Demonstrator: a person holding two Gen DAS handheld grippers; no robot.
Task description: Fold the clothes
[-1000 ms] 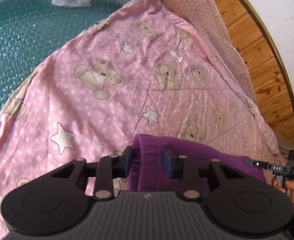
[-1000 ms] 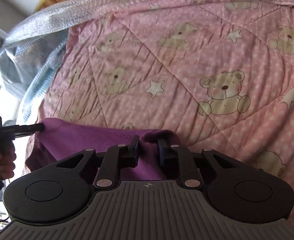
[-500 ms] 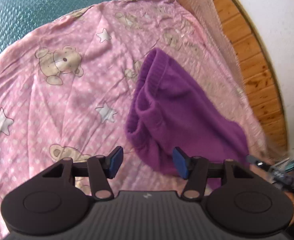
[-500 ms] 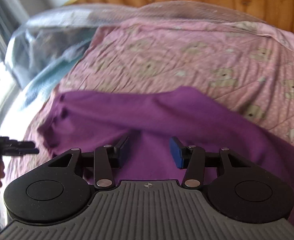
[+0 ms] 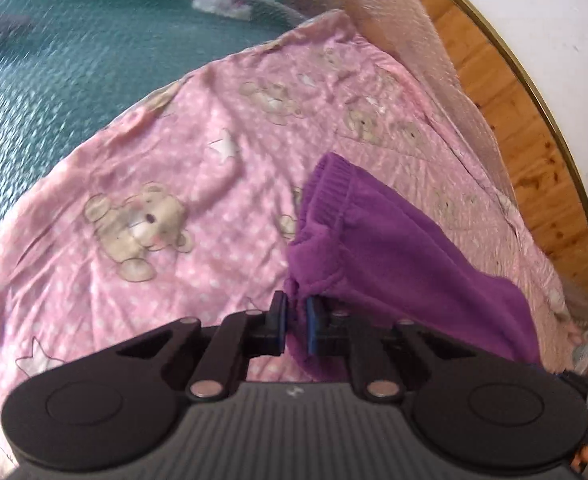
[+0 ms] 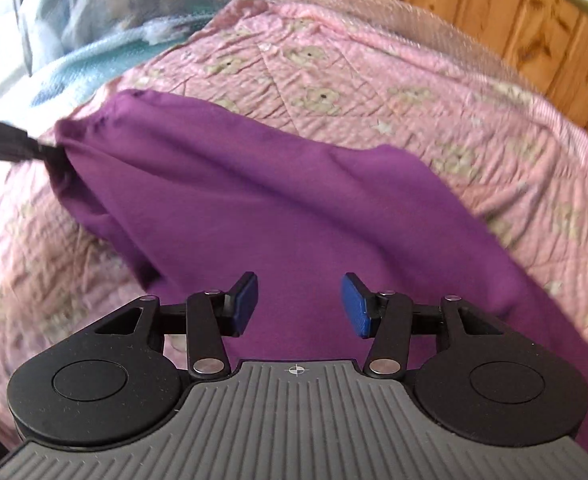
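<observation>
Closing left gripper [image 5: 295, 316] on purple garment [image 5: 393, 256] hem; right gripper [image 6: 299, 304] opening, empty, above garment middle; pink quilt [image 5: 154, 160] free around.

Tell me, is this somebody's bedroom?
Probably a bedroom, yes. A pink teddy-bear quilt is spread out like bedding, with a purple garment lying on it, and there is wooden panelling like a headboard or wall behind. Bubble wrap lies beside the quilt.
</observation>
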